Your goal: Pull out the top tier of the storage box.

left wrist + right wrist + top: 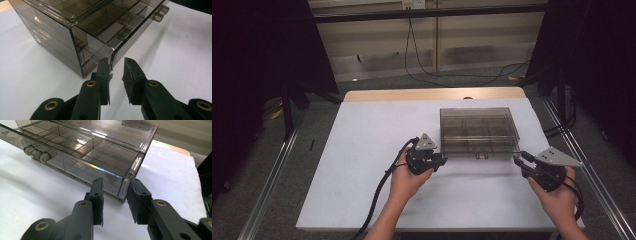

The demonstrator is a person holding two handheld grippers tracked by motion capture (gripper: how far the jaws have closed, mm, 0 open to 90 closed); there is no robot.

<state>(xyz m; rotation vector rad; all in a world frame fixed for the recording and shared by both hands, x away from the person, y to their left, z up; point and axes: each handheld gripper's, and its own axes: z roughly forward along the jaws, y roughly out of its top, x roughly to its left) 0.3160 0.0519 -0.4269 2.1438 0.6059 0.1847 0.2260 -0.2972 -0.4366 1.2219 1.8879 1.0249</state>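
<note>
The smoky clear box [478,131] sits on the white table [362,150], its drawer [82,167] pulled partly out toward the person. The left gripper [117,68] holds its jaws slightly apart at the drawer's left front corner, the edge just ahead of the gap. The right gripper [115,188] stands likewise at the right front corner, jaws apart, not clamping it
</note>
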